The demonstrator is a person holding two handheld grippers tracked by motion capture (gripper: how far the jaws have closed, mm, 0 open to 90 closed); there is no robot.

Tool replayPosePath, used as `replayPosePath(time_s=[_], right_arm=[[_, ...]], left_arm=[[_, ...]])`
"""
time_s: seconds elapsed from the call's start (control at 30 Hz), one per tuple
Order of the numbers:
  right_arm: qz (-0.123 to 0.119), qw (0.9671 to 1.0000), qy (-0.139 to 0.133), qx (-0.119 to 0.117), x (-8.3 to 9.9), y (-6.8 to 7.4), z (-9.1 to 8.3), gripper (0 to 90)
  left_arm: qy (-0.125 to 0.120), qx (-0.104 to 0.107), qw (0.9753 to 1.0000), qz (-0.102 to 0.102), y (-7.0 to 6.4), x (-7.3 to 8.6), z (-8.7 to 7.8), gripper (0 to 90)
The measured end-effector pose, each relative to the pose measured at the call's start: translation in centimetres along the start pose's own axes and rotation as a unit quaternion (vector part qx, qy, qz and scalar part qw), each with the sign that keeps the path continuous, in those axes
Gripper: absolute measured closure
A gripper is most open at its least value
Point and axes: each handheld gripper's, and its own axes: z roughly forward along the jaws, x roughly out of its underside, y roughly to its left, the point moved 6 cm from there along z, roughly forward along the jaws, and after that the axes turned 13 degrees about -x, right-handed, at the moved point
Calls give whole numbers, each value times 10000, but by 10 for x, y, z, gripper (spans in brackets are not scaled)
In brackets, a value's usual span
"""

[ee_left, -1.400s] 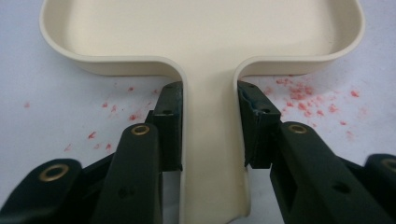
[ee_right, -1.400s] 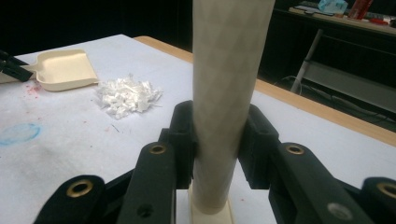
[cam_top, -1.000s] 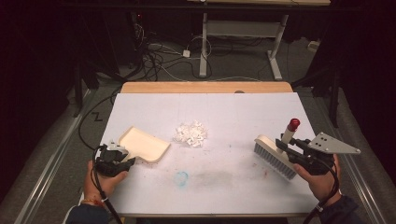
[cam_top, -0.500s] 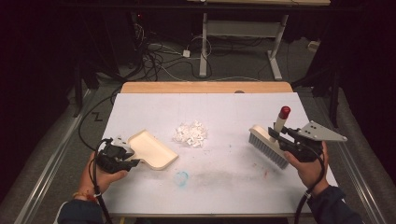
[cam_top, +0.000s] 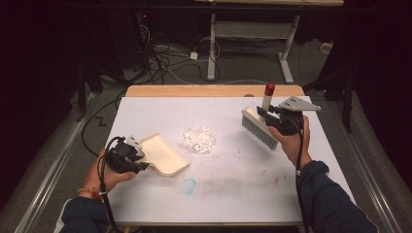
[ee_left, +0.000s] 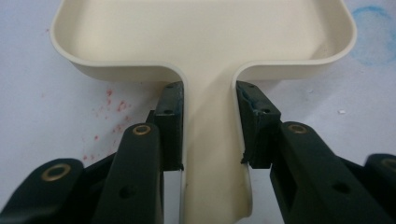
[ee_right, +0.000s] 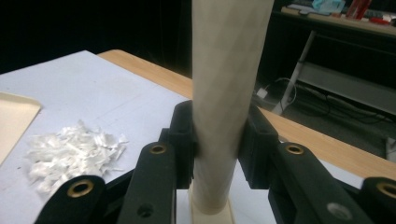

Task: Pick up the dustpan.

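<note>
1. One small pile of white paper scraps sits mid-table, in the open — dustpan just to its left, brush to its right and apart from it.
2. Left gripper has its jaws closed tight on the dustpan's narrow handle, one on each flank. The pan looks to lie low on the white table, open mouth turned toward the pile.
3. Right gripper is clamped on the brush's pale handle, a jaw on either side, red tip pointing up and away. Bristles seem to hang above the table; whether they touch it, I can't tell.
4. Risks from here, as I judge them — sweep too fast and the light scraps will scatter past the pan's lip or over its low walls.
5. If the pan's front edge lifts off the table, scraps will slide under it.
6. That smooth round handle could twist in the jaws once the bristles drag, turning the brush off line.
</note>
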Motion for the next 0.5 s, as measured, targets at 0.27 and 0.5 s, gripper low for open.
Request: replayPosePath(time_s=[0.27, 0.5], right_arm=[[74, 9999, 52, 57, -12, -4, 25, 706], [9, 10000, 97, 20, -12, 1, 45, 707]], left_arm=[[101, 36, 9999, 69, 0, -4, 5, 634], [157, -19, 9997, 208, 0, -9, 5, 634]])
